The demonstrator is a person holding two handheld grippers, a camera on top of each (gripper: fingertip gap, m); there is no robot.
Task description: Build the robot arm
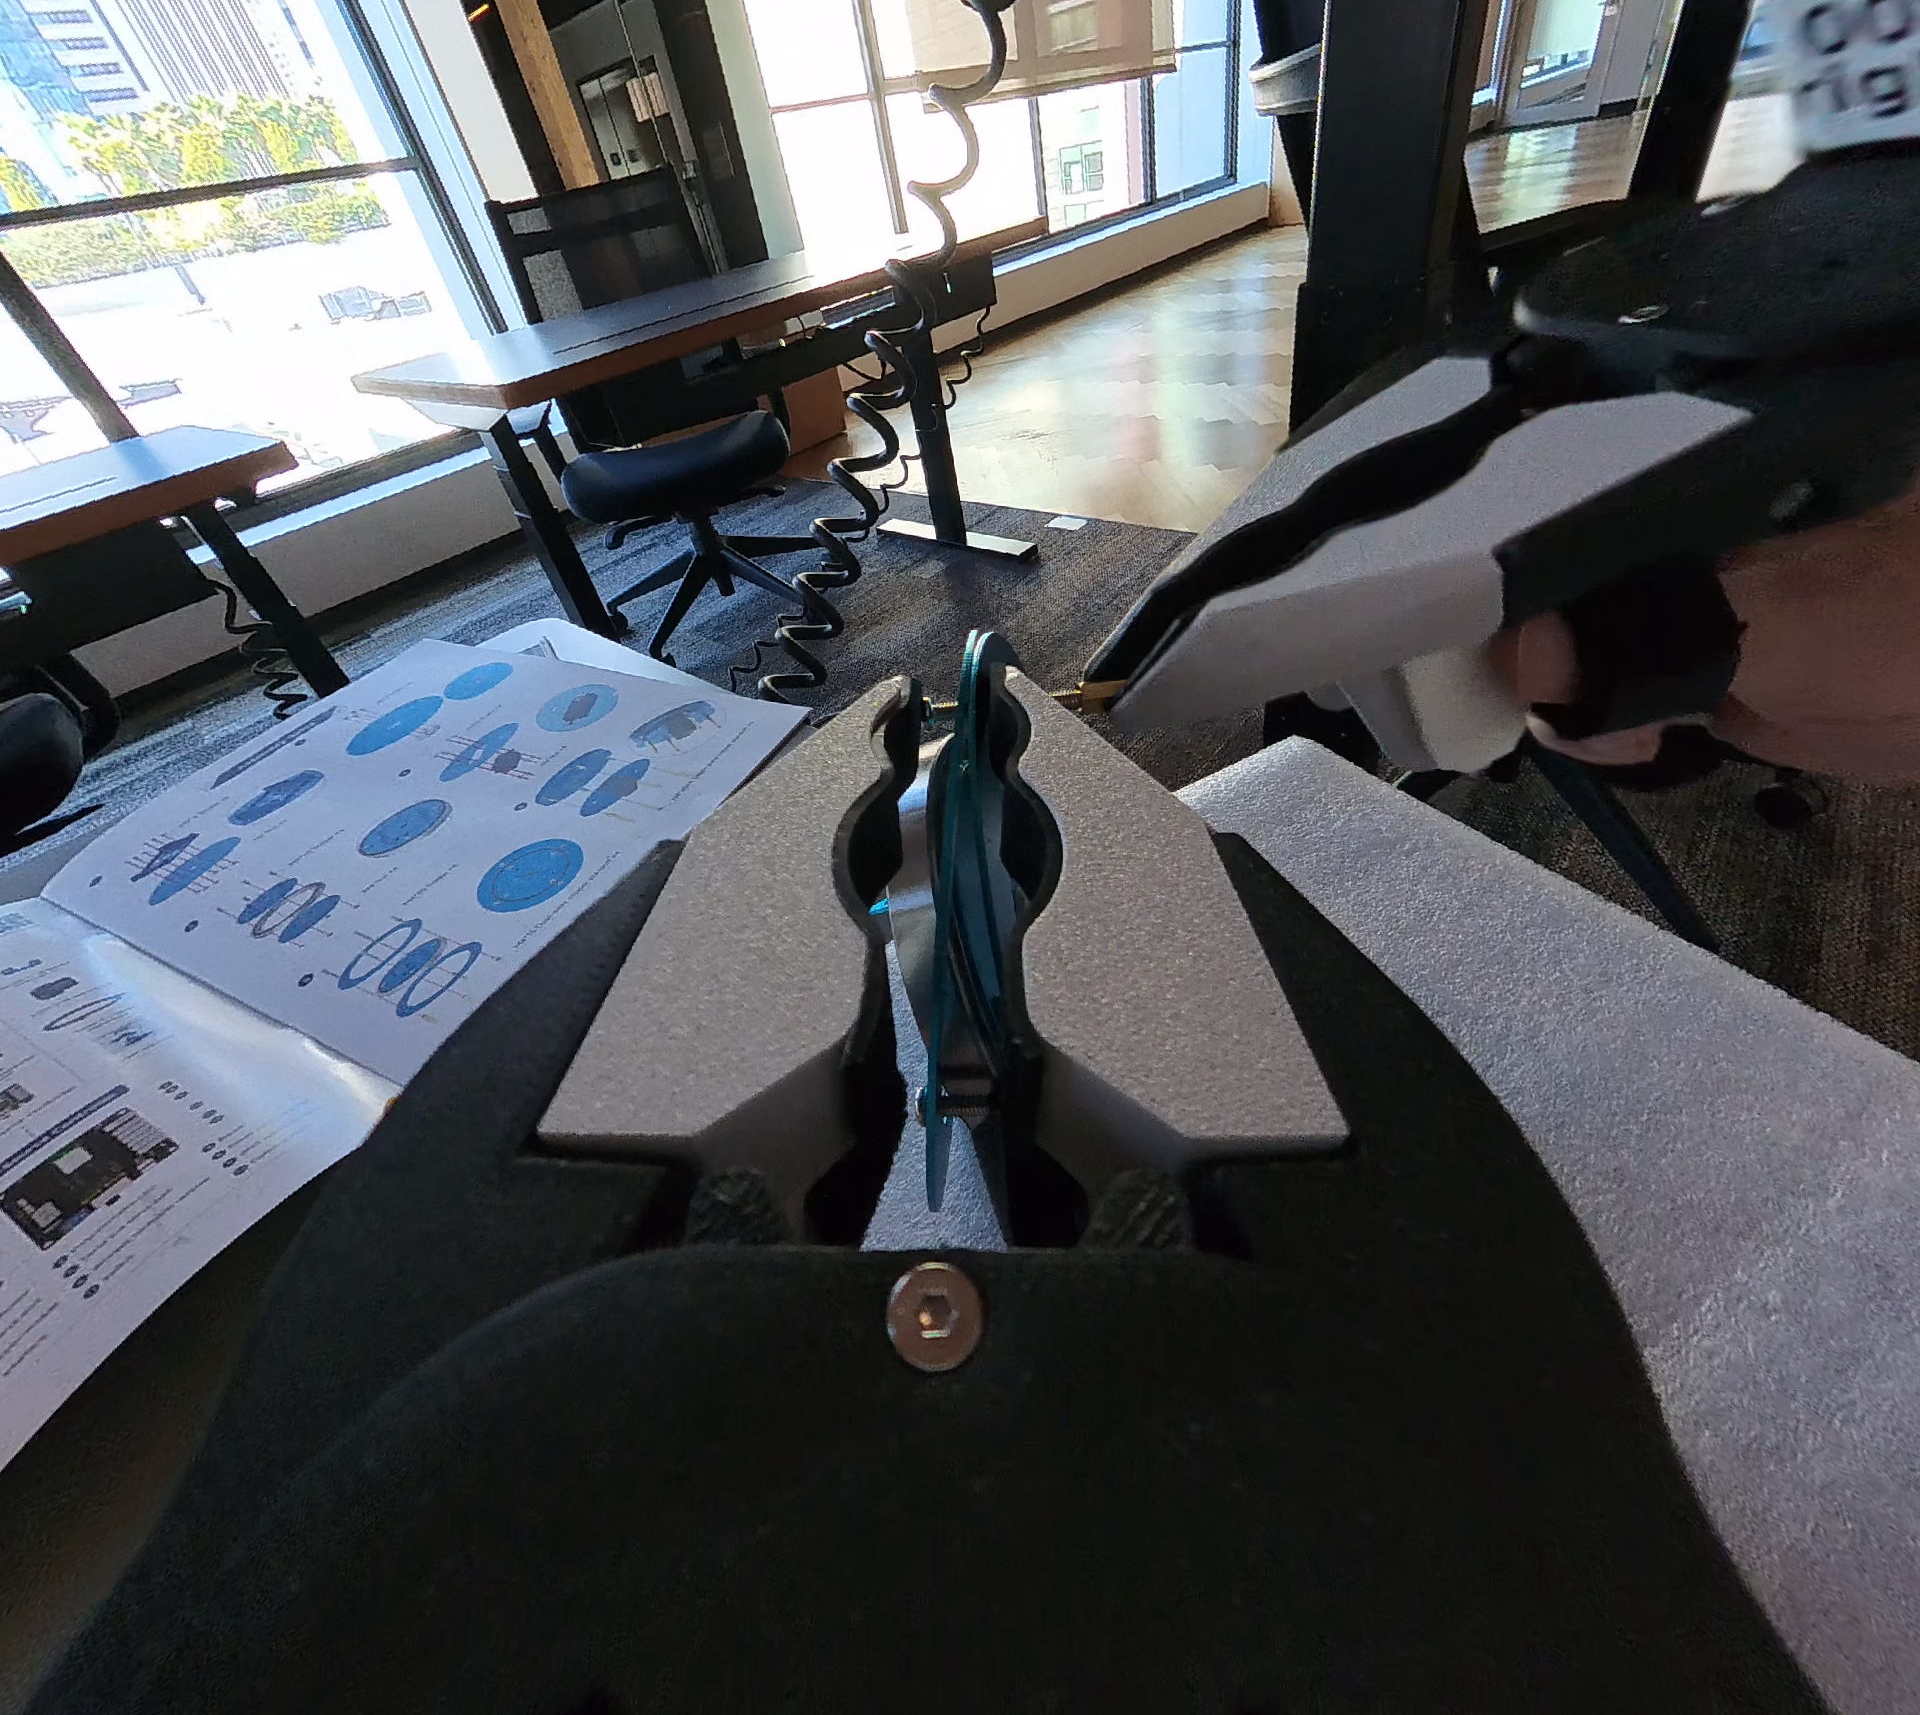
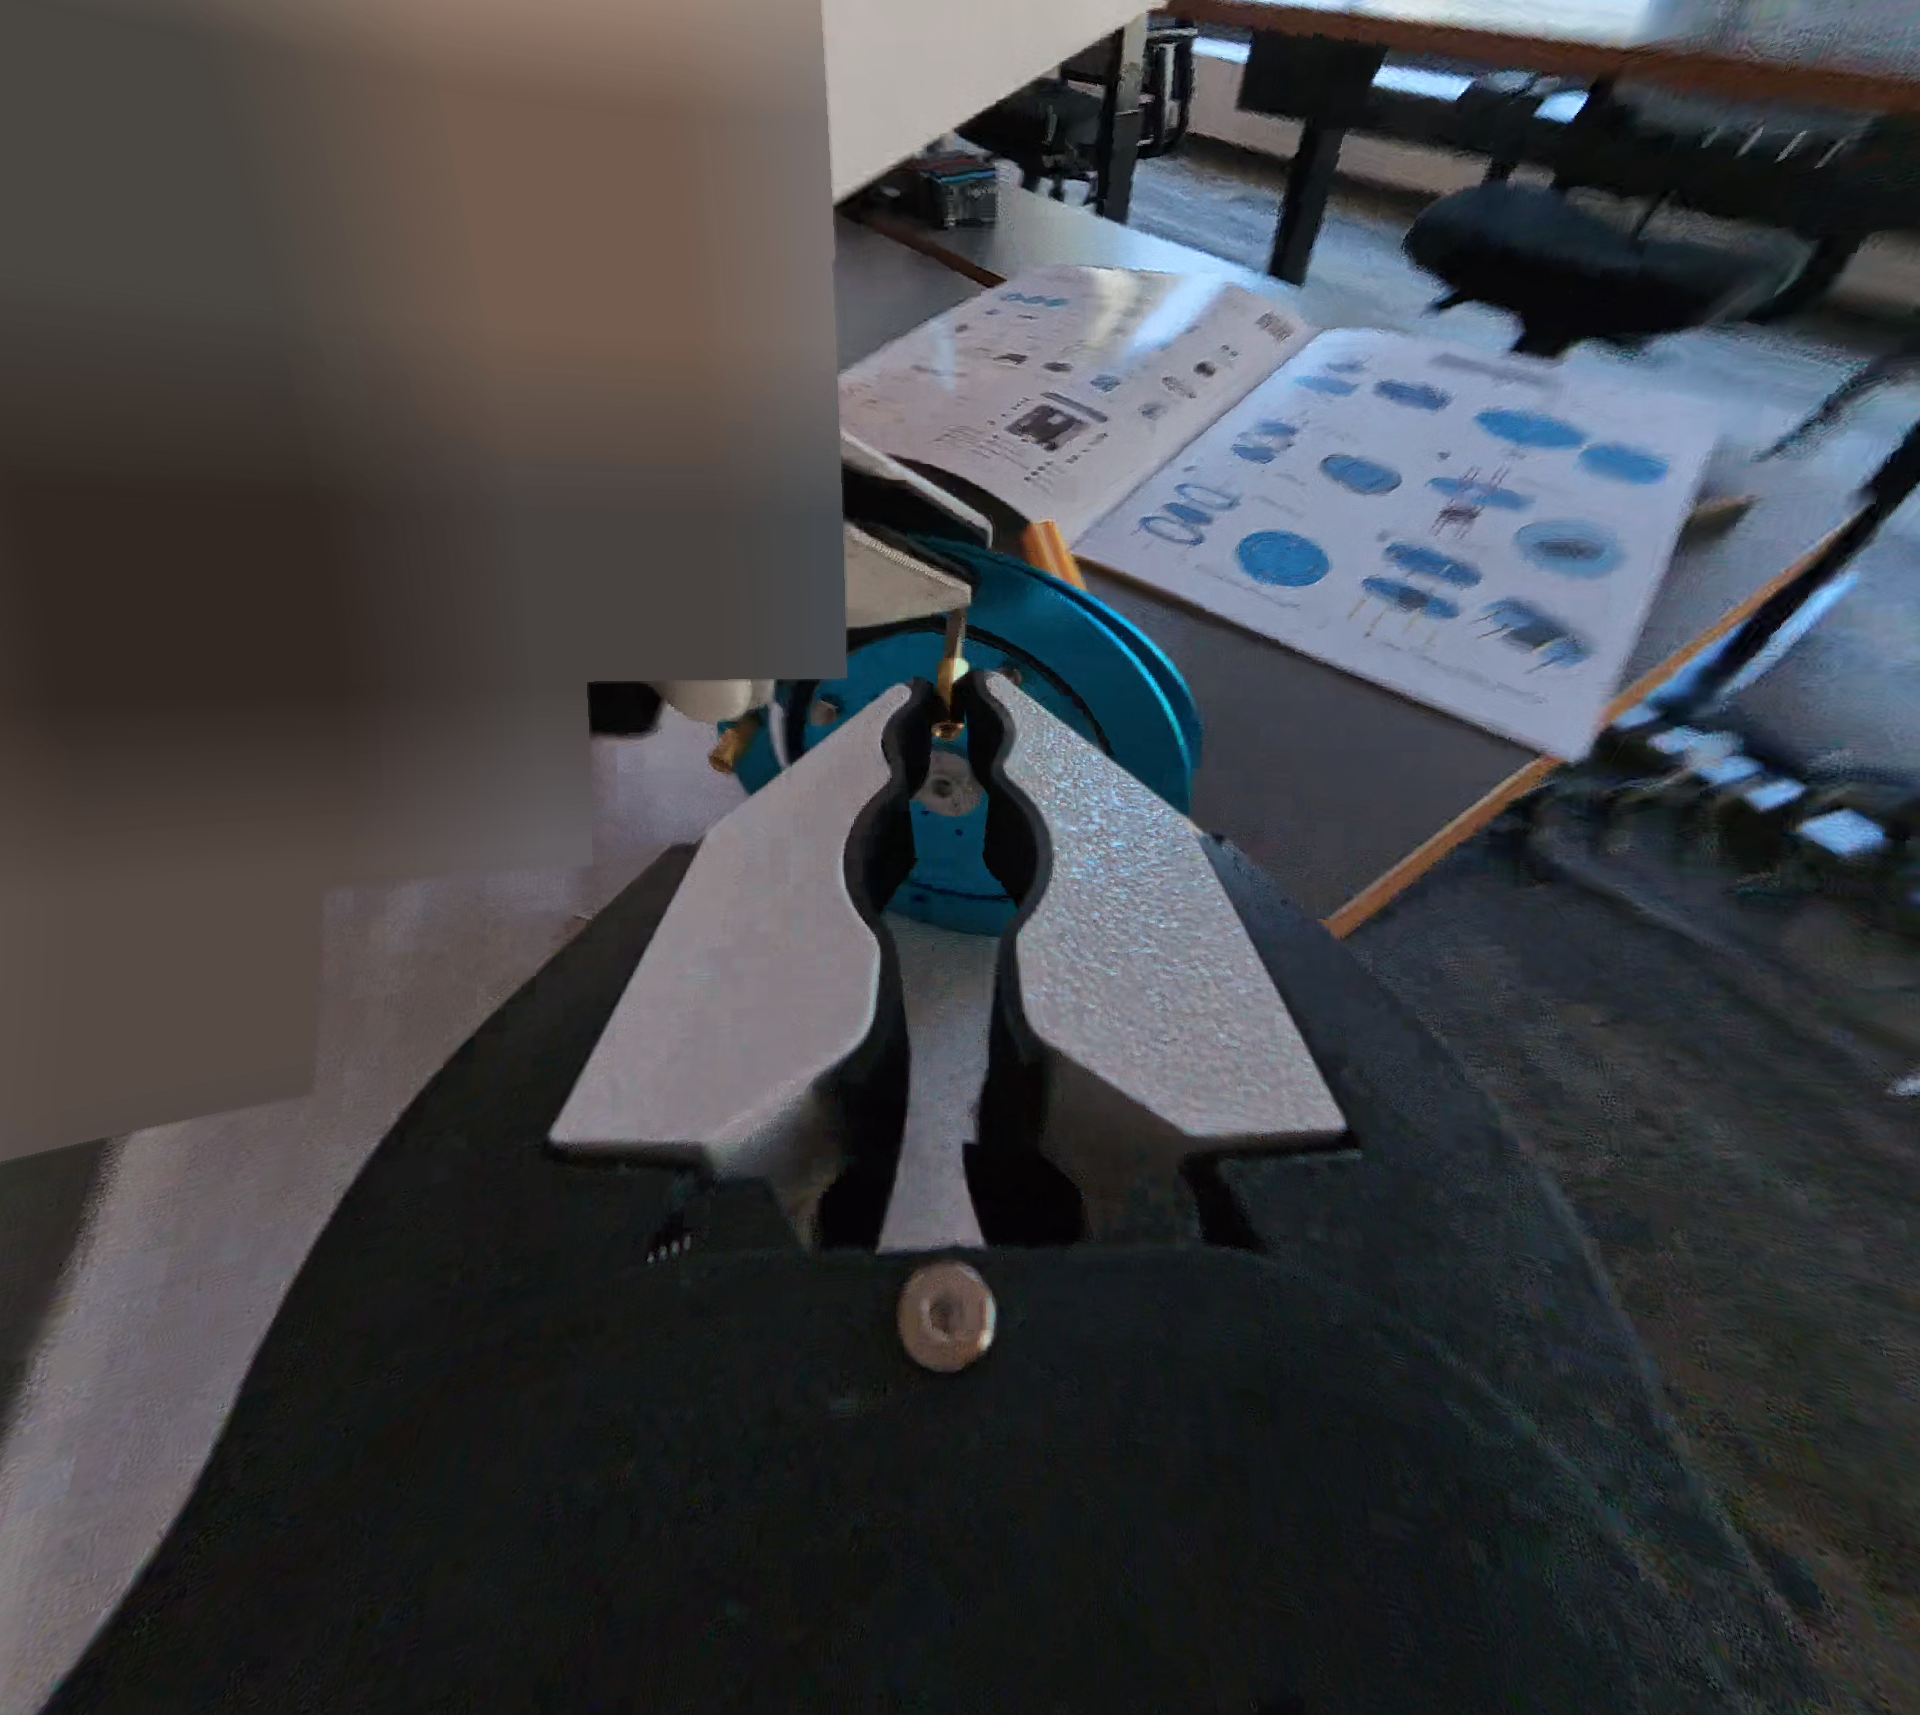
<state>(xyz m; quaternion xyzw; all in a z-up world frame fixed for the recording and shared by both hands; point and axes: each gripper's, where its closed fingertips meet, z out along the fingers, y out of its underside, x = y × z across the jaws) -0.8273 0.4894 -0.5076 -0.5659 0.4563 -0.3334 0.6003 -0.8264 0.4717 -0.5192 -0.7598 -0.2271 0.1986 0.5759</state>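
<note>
Left gripper (image 1: 961, 709) fingers clamp blue discs (image 1: 971, 886); right gripper (image 2: 945, 699) fingers pinch brass standoff (image 2: 948, 689) beside them; keep it square.

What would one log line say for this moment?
left gripper: shut on blue discs | right gripper: shut on brass post | booklet: open

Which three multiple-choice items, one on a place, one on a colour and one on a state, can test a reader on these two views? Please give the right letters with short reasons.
1. The open booklet lies:
A. on the desk
B. on the stool
C. on the carpet

2. The round plates are:
A. red
B. blue
C. yellow

3. The right gripper is:
A. wide open
B. out of view
C. shut on the brass standoff

Answers:
1 A: its pages rest flat on the desk.
2 B: blue shows in both views, clamped edge-on in the left gripper.
3 C: its tips pinch the standoff.
</note>
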